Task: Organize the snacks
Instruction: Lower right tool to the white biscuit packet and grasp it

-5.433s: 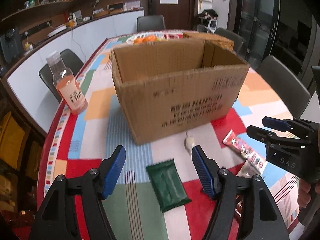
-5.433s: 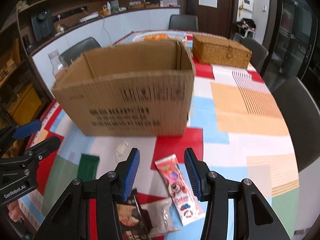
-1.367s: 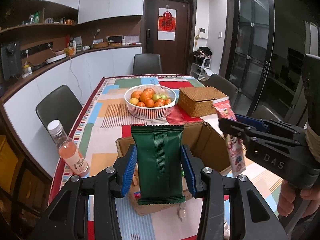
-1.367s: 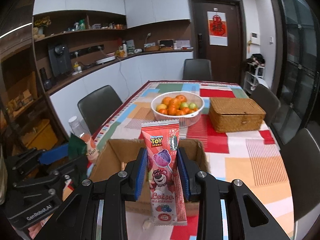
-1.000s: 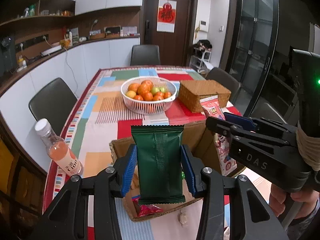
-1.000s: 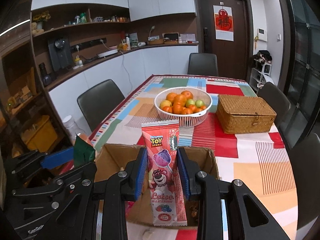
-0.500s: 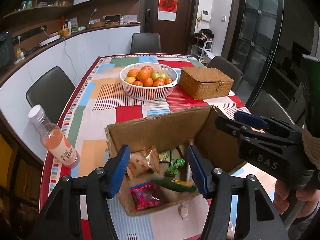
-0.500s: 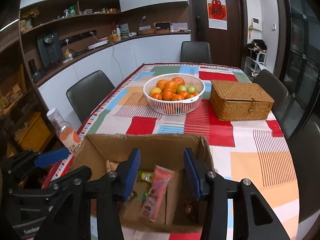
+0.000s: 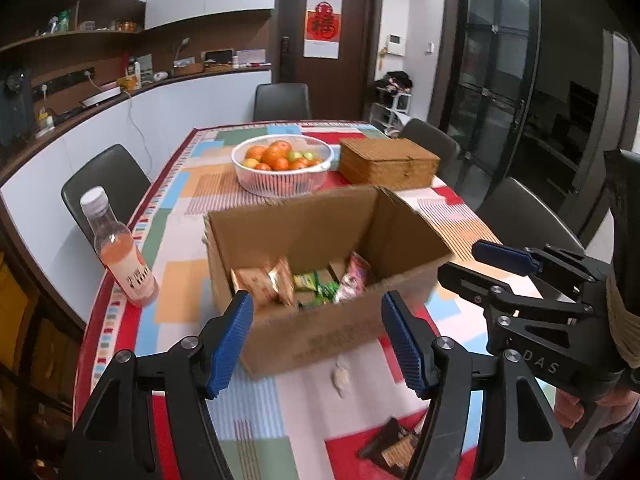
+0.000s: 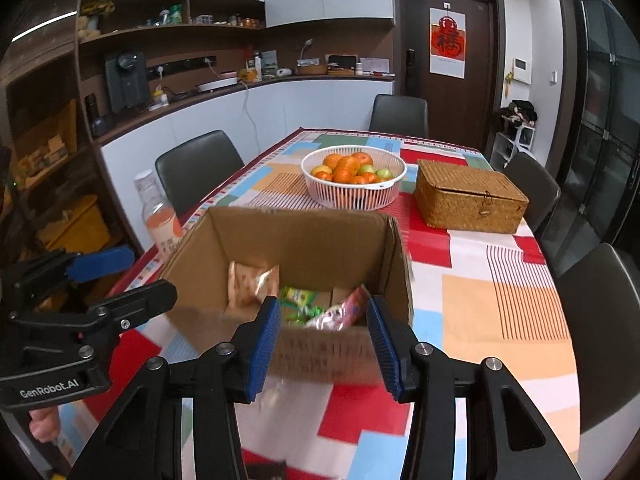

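Observation:
An open cardboard box (image 9: 288,232) (image 10: 296,240) stands on the patchwork tablecloth. Inside lie a pink packet (image 9: 354,276) (image 10: 340,312), green wrappers (image 9: 316,280) (image 10: 298,298) and a beige cracker packet (image 9: 264,280) (image 10: 250,280). My left gripper (image 9: 317,320) hovers before the box's near wall, its jaws opening with nothing between them. My right gripper (image 10: 323,320) is beside it, open and empty. A small white candy (image 9: 340,376) and a dark packet (image 9: 394,446) lie on the cloth in front of the box.
A pink drink bottle (image 9: 120,256) (image 10: 160,216) stands left of the box near the table edge. Behind the box sit a white fruit basket (image 9: 282,164) (image 10: 354,178) and a wicker box (image 9: 386,164) (image 10: 470,200). Dark chairs ring the table.
The green packet left my left gripper and the pink packet my right one; both now lie in the box. Both pairs of jaws widened and both hands drew back toward the box's near side.

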